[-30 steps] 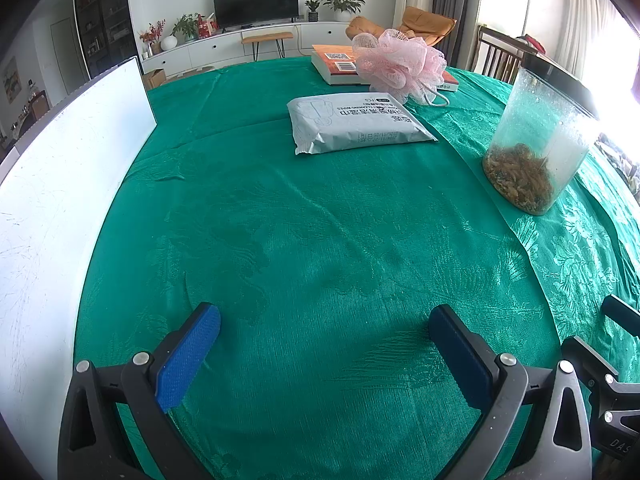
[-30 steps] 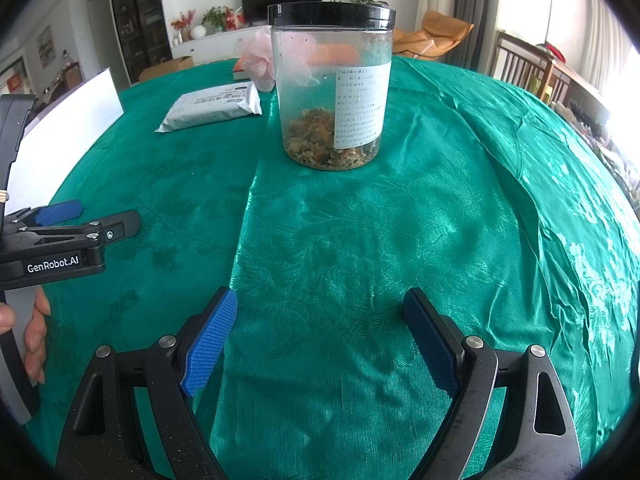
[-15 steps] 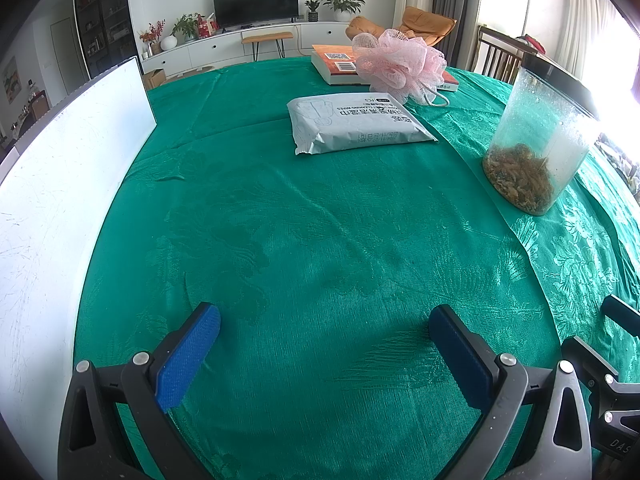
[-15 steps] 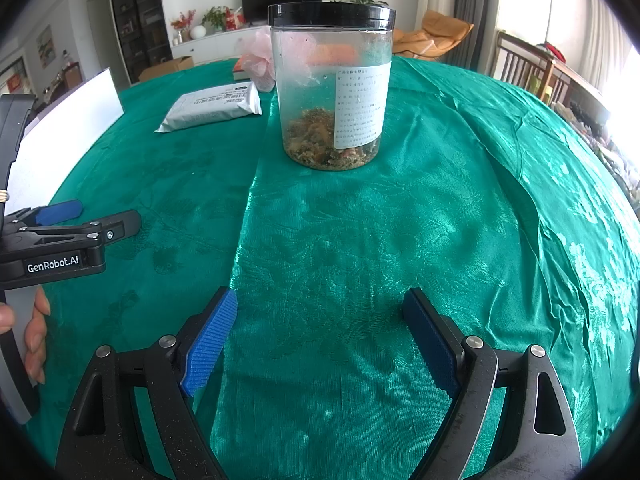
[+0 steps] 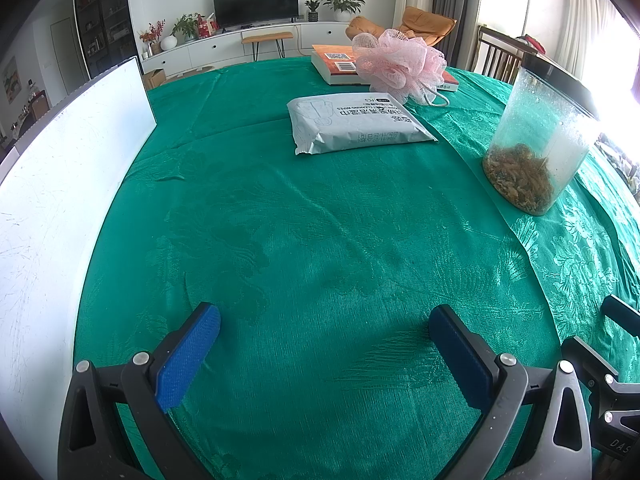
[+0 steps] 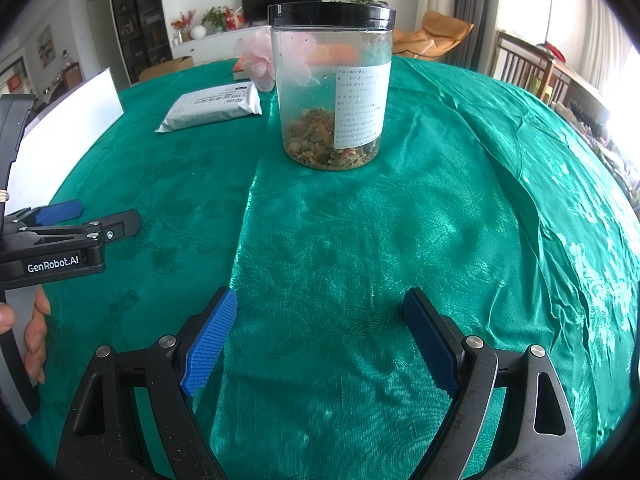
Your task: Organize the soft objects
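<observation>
A pink mesh bath puff lies at the far side of the green-clothed table, partly on a book. A soft grey pack of wipes lies flat just in front of it. Both also show in the right wrist view, the pack at left and the puff partly behind a jar. My left gripper is open and empty, low over the near cloth, far from both. My right gripper is open and empty, with the left gripper seen to its left.
A clear plastic jar with a black lid and brown contents stands ahead of my right gripper; it is at the right in the left wrist view. An orange book lies at the back. A white board lines the left edge.
</observation>
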Tool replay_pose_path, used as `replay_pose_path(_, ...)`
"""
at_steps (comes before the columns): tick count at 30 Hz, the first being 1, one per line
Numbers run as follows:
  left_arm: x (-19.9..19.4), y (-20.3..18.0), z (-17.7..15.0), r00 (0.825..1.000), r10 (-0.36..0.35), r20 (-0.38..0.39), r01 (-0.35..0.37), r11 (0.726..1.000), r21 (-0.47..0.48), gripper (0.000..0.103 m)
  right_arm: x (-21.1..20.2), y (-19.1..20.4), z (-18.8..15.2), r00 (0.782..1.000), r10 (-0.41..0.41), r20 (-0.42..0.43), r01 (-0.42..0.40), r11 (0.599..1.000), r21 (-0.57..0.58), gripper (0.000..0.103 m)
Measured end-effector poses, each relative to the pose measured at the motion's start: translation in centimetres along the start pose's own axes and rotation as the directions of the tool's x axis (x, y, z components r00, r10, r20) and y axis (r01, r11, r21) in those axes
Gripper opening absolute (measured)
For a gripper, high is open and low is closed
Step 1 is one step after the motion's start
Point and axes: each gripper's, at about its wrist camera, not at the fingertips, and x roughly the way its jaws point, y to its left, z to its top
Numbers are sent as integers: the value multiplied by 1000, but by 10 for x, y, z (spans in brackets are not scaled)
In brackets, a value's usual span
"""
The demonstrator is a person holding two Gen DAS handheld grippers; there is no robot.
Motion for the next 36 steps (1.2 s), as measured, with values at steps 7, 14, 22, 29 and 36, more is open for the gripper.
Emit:
replay_pose_path(7,6,-3,11,998,-2,-59,4,1000,28,103,0,0,0,1000,1,0,-1,1000,0,88)
replay_pose_path(14,-2,-37,86,999,44,7,-44,947,318,103,0,0,0,1000,0,0,0,1000,0,87)
replay_pose_path(22,68,-68,148,989,76,-127,17,794,608,103,0,0,0,1000,0,0,0,1000,0,87)
replay_pose_path(29,121,-55,189,981,23,-195,74,877,475,103,0,0,0,1000,1,0,-1,1000,0,88)
replay_pose_path(36,114,-9,178,976,-46,-214,76,988,135,83,0,1,2,1000,1,-2,-1,1000,-2,88)
